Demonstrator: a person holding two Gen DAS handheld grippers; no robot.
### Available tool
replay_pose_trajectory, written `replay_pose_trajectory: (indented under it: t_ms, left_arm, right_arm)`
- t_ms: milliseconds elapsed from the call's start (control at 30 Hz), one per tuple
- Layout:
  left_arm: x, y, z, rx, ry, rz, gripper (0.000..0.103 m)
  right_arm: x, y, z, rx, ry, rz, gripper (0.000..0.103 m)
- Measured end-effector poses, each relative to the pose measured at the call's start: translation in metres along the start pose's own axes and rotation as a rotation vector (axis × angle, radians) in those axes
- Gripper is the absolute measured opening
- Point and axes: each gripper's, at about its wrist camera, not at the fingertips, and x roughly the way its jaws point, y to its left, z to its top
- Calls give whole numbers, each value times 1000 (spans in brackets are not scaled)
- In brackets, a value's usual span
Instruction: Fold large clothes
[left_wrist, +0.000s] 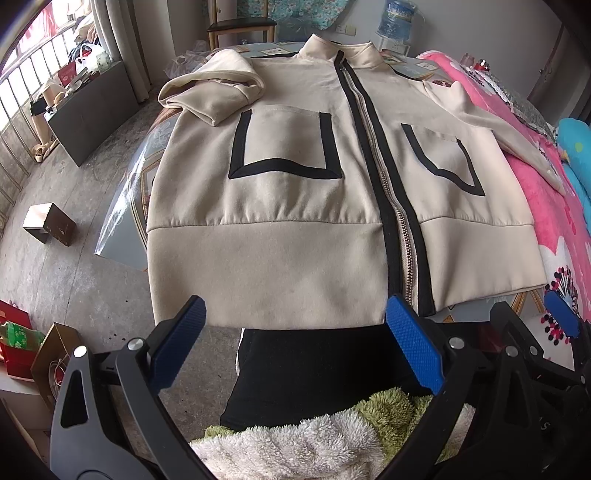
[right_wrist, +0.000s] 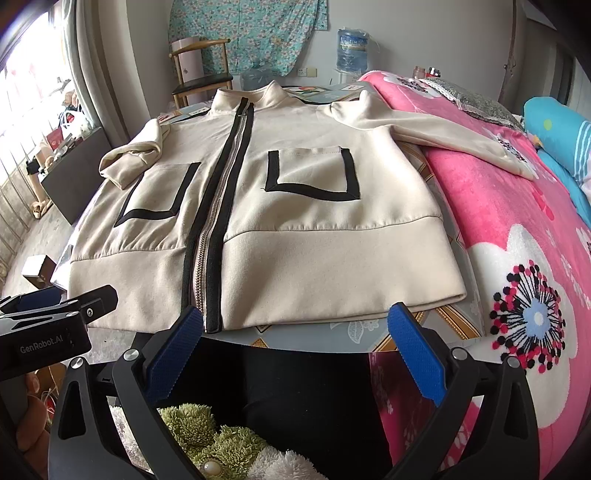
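Observation:
A cream zip-up jacket with black trim and two black-edged pockets lies flat, front up, on a small table, collar at the far end. Its left sleeve is folded in over the chest; its right sleeve stretches out onto the pink blanket. My left gripper is open just short of the hem, left of the zipper. My right gripper is open too, in front of the hem's right half. Neither holds anything.
The table has a patterned top under clear plastic. A bed with a pink flowered blanket is on the right. A wooden chair and a water jug stand behind. Boxes lie on the concrete floor at left. A person's dark trousers are below.

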Motion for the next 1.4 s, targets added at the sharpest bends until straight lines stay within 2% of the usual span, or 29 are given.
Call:
replay_pose_trajectory:
  t_ms: [933,1267,1333,1400]
  left_arm:
    - [2,6,7,-14,-7,8,95]
    - [7,26,42,-33,-67,-18,95]
    - [10,34,54,-37,-83,-2,95]
    - [12,44,66,-51,-98,4,95]
  right_arm:
    - [0,4,4,-2,-4,-6,98]
    - [9,8,35,-10,-29,-23,98]
    - [11,11,48,-19,-43,-4,98]
    - [13,16,63,-30,-59,70,98]
